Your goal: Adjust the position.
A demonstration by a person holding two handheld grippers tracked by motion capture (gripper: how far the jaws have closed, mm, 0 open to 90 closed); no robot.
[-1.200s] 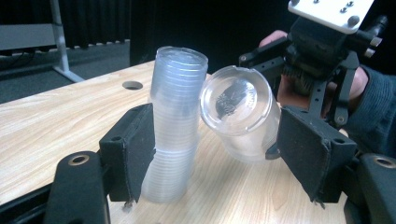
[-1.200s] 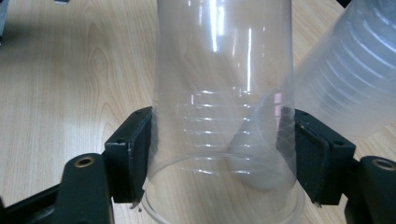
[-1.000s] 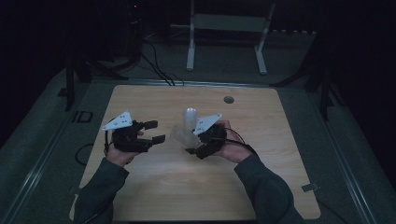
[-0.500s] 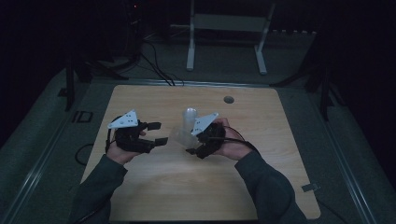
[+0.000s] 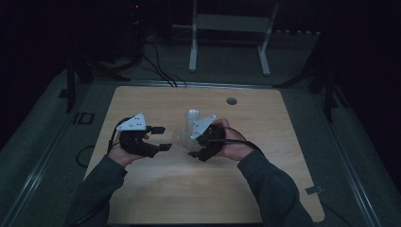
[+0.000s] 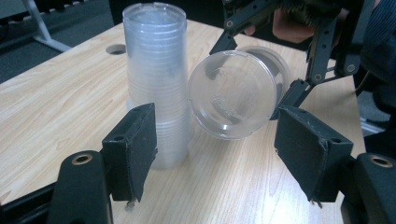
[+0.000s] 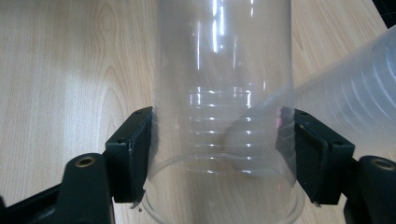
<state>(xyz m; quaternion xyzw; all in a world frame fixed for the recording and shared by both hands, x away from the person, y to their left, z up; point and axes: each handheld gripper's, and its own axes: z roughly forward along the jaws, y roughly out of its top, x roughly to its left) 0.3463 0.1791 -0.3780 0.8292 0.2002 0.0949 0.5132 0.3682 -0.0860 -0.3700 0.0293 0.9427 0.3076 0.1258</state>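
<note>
Between the right tongs (image 7: 219,154), a clear ribbed plastic cup (image 7: 224,93).

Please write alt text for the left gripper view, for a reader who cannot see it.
An open left tool faces a clear cup held sideways by the right tool, its base toward the camera. A stack of cups stands upside down beside it on the wooden table.
</note>
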